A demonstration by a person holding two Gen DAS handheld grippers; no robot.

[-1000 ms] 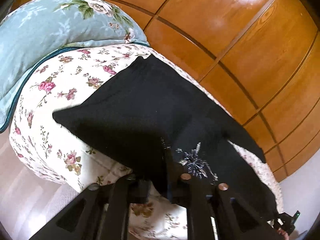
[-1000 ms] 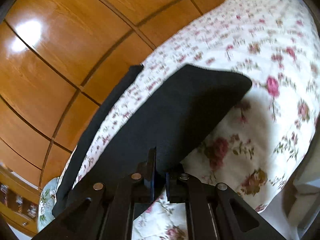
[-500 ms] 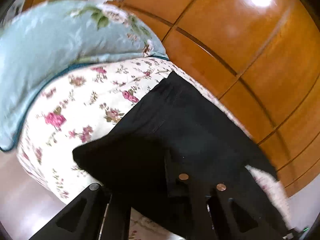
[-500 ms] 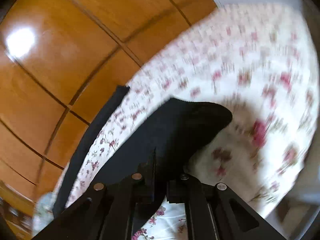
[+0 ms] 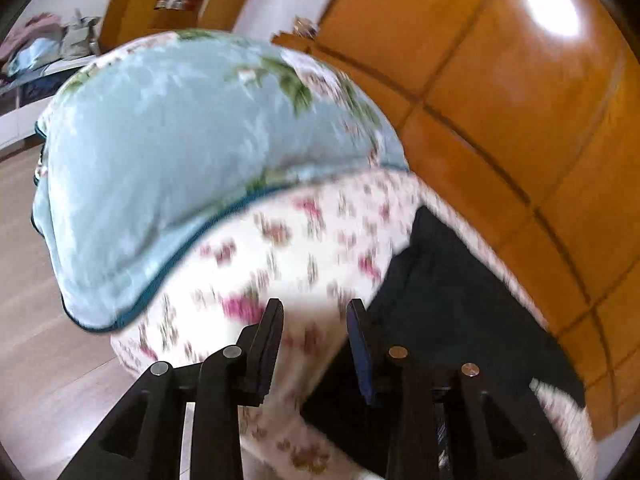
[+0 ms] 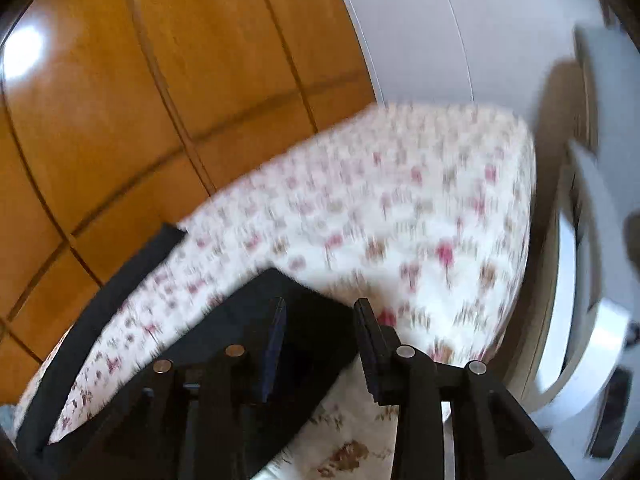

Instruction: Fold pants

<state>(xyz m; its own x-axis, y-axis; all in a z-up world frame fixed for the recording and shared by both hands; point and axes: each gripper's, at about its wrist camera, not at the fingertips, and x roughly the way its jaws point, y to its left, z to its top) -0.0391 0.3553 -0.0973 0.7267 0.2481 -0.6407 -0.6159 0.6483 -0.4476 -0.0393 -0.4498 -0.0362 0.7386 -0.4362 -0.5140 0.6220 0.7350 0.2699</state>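
Note:
The black pants [image 5: 452,304] lie on the floral bedsheet [image 5: 304,240], to the right of my left gripper [image 5: 314,312], which is open and empty above the sheet. In the right wrist view the pants [image 6: 224,328] lie folded at the lower left, with a second dark strip [image 6: 132,264] along the bed's far edge. My right gripper [image 6: 320,312] is open, with the pants' corner just below its left finger and nothing held between the jaws.
A light blue floral quilt [image 5: 180,152] is piled on the bed to the left. A wooden wardrobe [image 5: 520,112] stands behind the bed. A white wall [image 6: 460,28] and white furniture [image 6: 592,240] are to the right. The wooden floor [image 5: 32,320] lies to the left.
Both grippers let go of the pants and opened. The left swung left toward the quilt; the right swung right. The pants now lie folded on the bed.

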